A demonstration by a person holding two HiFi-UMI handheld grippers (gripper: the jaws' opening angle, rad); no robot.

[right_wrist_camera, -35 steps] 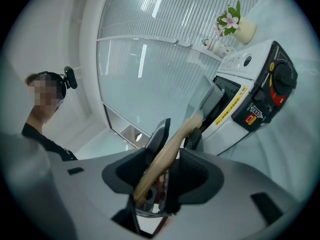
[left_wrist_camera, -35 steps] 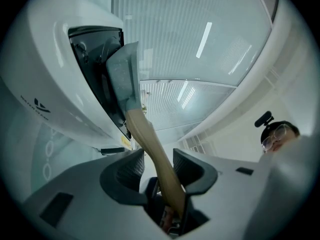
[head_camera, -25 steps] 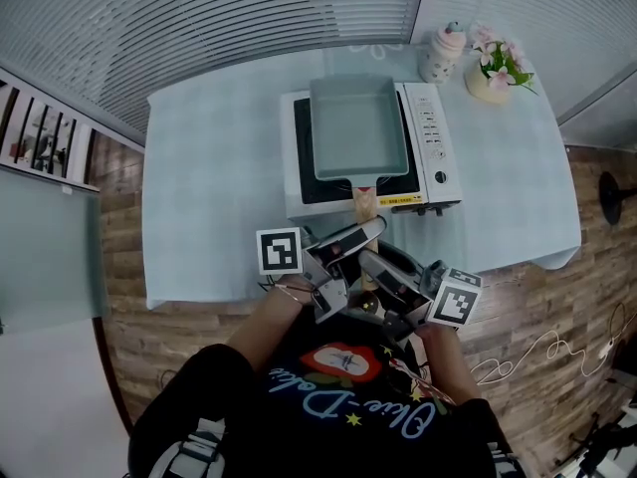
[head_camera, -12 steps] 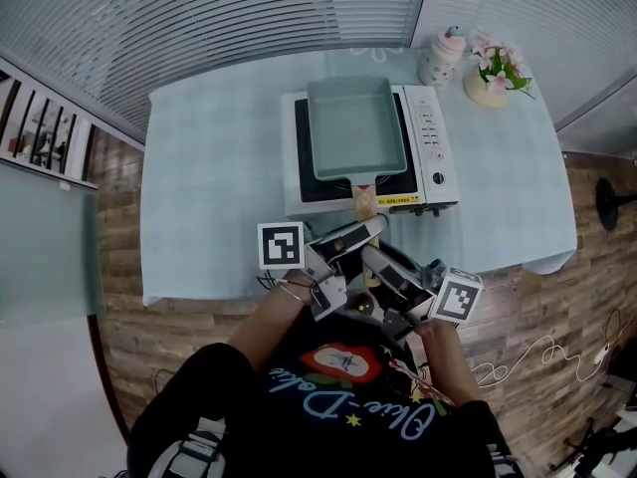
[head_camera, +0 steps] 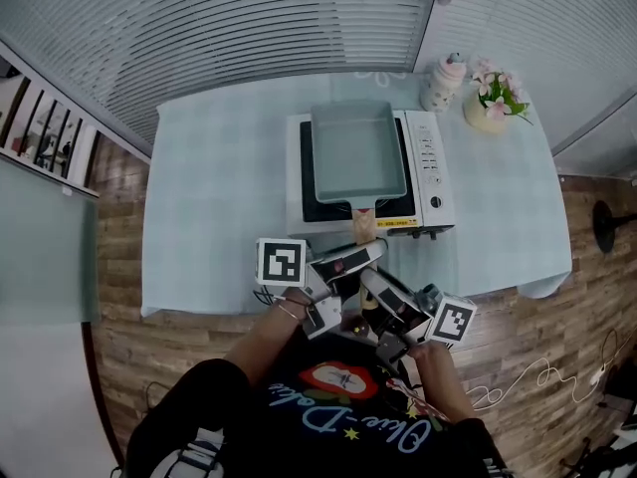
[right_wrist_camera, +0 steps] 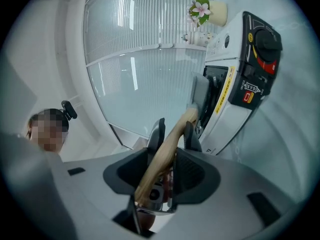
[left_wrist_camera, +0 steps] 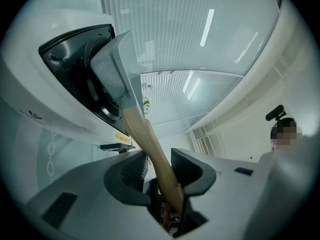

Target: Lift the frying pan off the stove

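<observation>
The rectangular grey-blue frying pan sits over the burner of a white portable gas stove on the cloth-covered bench. I cannot tell whether its base touches the burner. Its wooden handle sticks out over the stove's front edge toward the person. The left claw is closed on this handle, which runs up between its ribbed pads to the pan. The right claw grips the same handle nearer its free end, just behind the left one. At the bench's far right corner stand a lidded jar and a pot of pink flowers.
</observation>
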